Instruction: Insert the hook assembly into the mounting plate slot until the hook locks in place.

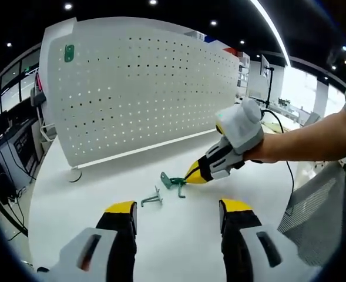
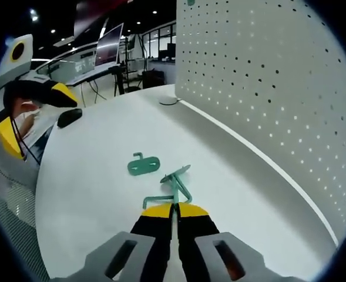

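A green hook assembly (image 2: 176, 178) lies low over the white table (image 2: 90, 194), and my right gripper (image 2: 174, 210) is shut on its near end. Just beyond it the flat green mounting plate (image 2: 143, 165) rests on the table, apart from the hook. In the left gripper view the right gripper (image 1: 191, 175) reaches in from the right with the hook assembly (image 1: 174, 181) at its tips. The mounting plate (image 1: 152, 198) lies a little nearer to me. My left gripper (image 1: 178, 207) hovers open above the table with nothing between its jaws. It also appears at the far left as the left gripper (image 2: 34, 114).
A tall white perforated panel (image 1: 143, 88) stands along the table's far side on a round foot (image 1: 74, 174). A grey mesh chair back (image 1: 313, 217) is at the right edge. A dark small object (image 2: 70, 116) lies near the table's far end. Desks with monitors (image 2: 111, 44) are behind.
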Motion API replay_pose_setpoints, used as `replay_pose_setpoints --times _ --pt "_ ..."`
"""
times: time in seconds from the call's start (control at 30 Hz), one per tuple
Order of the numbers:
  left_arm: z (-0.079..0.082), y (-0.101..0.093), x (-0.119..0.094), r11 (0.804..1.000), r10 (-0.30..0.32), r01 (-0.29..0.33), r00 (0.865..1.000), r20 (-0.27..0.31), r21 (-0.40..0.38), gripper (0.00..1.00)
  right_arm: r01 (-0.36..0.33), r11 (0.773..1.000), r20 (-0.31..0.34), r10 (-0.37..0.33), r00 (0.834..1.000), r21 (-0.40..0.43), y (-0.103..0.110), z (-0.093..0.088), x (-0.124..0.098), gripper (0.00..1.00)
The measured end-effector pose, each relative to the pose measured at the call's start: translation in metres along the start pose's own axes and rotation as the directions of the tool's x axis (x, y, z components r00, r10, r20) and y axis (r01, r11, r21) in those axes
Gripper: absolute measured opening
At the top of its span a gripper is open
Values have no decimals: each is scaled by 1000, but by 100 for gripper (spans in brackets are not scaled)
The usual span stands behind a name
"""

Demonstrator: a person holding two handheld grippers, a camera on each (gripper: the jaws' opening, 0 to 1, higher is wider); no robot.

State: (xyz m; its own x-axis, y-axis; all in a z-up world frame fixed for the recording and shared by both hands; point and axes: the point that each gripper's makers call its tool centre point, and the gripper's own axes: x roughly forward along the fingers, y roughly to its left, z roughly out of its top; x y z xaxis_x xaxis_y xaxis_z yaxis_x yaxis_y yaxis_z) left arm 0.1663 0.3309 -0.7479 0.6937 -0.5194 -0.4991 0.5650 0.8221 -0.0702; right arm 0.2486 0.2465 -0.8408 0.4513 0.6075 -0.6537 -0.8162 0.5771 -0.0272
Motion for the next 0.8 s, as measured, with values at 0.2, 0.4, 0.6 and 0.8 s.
replay_pose_setpoints --times 0.2,0.4,0.6,0.8 --pt "1 -1 0 1000 -1 1 1000 1 2 58 -8 1000 0 8 1000 18 0 -1 -2 0" --pt "2 -2 0 1000 -4 4 1000 2 8 57 -16 999 -3 17 1000 40 1 -2 -6 0" --pt "4 -6 1 1000 -12 12 1000 6 20 57 -26 998 -2 27 1000 48 3 0 -11 0" --pt "5 -8 2 999 -19 19 1000 7 30 55 -32 997 -4 32 999 65 2 1 -16 0"
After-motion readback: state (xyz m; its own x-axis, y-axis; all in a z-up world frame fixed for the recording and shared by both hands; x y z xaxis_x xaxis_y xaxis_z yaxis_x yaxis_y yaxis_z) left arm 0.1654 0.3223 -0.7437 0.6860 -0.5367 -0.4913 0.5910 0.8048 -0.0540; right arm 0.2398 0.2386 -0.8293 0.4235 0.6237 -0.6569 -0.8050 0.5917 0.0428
